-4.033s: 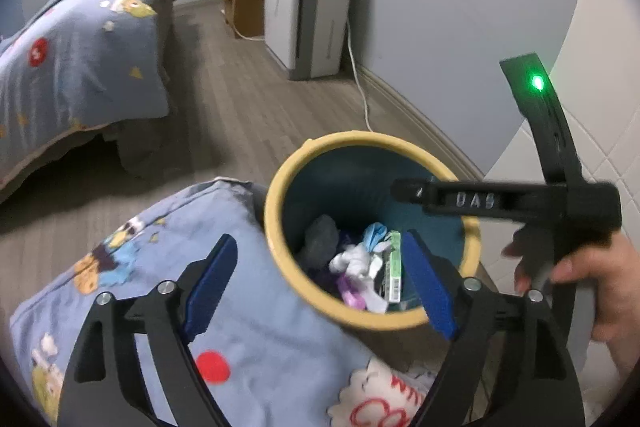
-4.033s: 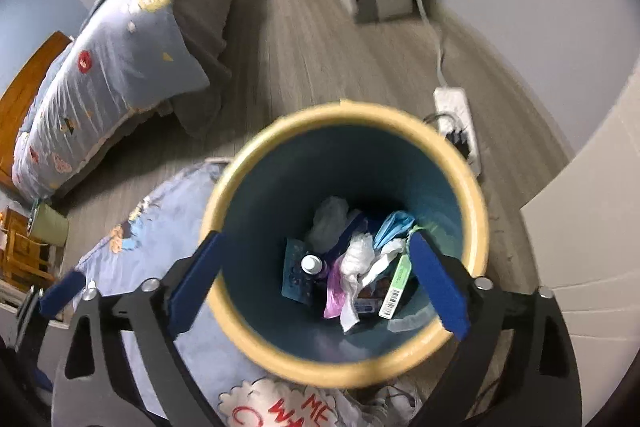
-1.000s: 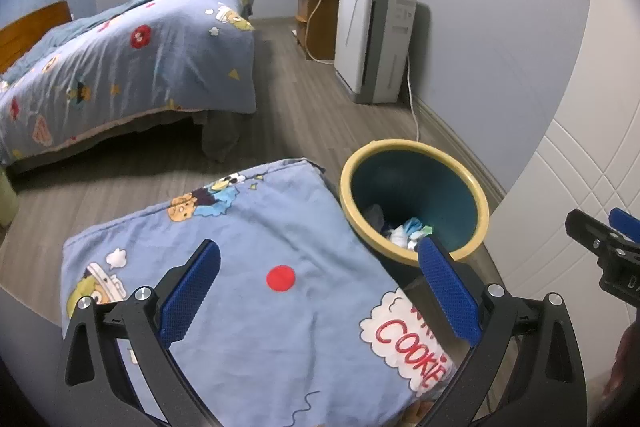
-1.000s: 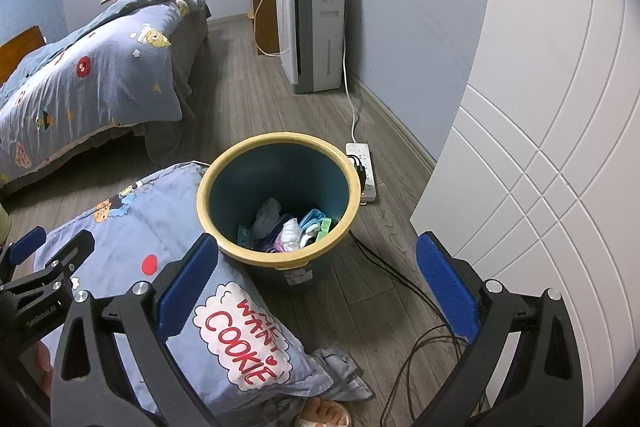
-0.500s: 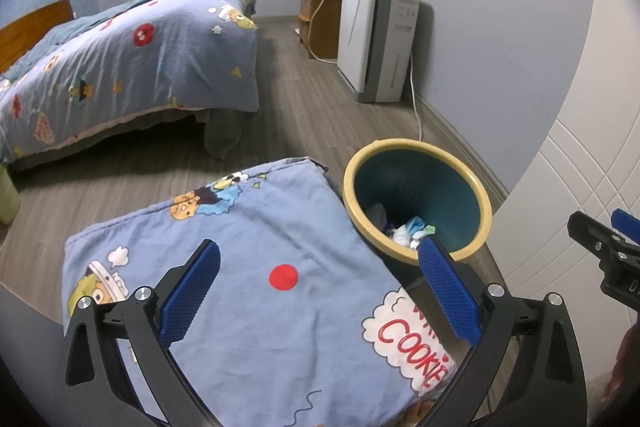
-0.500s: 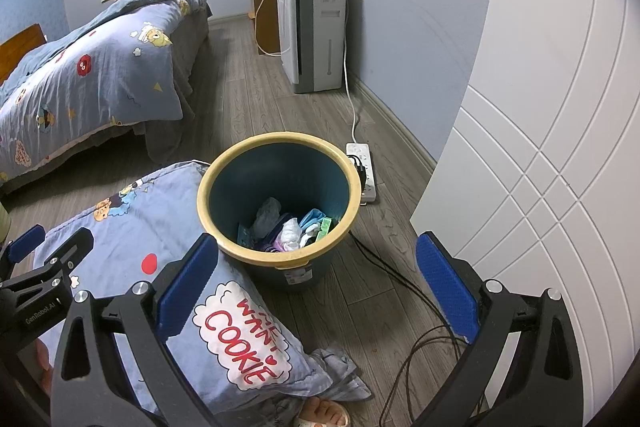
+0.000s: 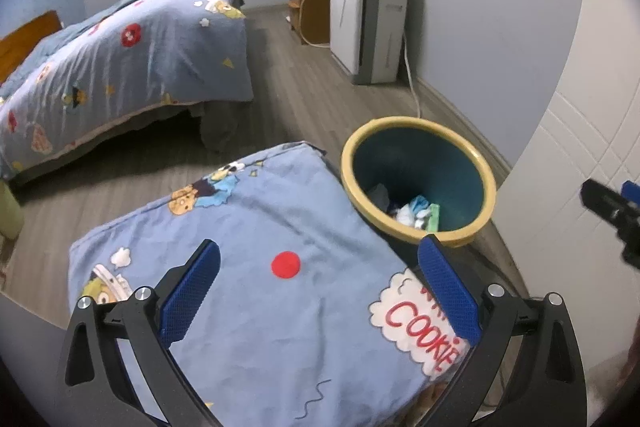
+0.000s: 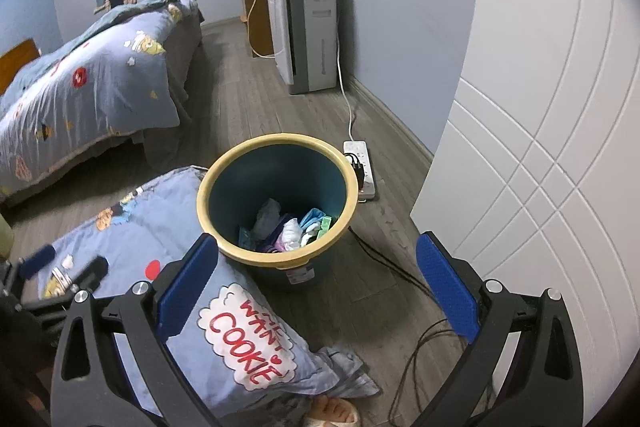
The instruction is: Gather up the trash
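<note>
A teal bin with a yellow rim [image 8: 240, 167] [image 7: 486, 173] stands on the wood floor beside a blue cartoon-print bedcover [image 7: 280, 299] [image 8: 132, 227]. Crumpled tissue and wrappers [image 8: 294, 227] [image 7: 416, 213] lie at its bottom. My left gripper [image 7: 318, 291] hovers open over the bedcover, left of the bin, holding nothing. My right gripper [image 8: 316, 287] is open and empty, raised in front of the bin. The right gripper's tip shows at the left wrist view's right edge [image 7: 608, 205], and the left gripper [image 8: 60, 275] at the right wrist view's left edge.
A white power strip [image 8: 360, 167] with black cables lies on the floor right of the bin. A white panelled door [image 8: 540, 147] stands at the right, a second bed [image 8: 80, 95] at the left, a white air purifier [image 8: 308, 31] by the far wall. A person's toes [image 8: 334, 411] show below.
Both grippers have drawn back and up from the bin since four seconds ago, when they hung just over its mouth. In the last second they barely shifted.
</note>
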### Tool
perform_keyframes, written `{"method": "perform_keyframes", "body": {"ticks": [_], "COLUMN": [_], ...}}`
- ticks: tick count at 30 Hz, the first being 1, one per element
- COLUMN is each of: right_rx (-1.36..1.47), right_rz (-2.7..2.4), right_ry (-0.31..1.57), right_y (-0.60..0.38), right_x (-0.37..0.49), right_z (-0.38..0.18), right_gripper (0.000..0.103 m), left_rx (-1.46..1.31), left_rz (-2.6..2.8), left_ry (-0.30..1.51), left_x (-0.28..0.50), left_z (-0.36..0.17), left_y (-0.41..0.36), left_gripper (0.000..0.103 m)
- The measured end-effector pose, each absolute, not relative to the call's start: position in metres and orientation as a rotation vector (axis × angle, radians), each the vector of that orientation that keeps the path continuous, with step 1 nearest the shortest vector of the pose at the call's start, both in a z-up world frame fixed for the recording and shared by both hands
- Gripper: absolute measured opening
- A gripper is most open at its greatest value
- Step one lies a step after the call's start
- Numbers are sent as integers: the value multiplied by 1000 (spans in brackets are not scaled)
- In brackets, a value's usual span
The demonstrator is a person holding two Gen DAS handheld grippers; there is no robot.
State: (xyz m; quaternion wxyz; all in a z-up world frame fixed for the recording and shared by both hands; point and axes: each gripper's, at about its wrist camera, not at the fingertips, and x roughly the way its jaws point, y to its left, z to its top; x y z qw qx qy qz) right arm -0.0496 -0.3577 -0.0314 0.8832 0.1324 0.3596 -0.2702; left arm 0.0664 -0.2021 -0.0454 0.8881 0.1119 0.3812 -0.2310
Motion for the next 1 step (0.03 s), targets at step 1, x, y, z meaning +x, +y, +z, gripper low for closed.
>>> {"method": "perform_keyframes", "body": {"ticks": [1], "right_rx": [291], "right_rz": [-564], "right_ry": [743], "right_y": [-359], "right_x": [-51], "right_z": [-30], "right_gripper": [97], "left_rx": [235], "left_rz": [-482], "left_ry": [795], "left_x": [66], "left_z": [-47], "left_y": [-202], "left_gripper": [98]}}
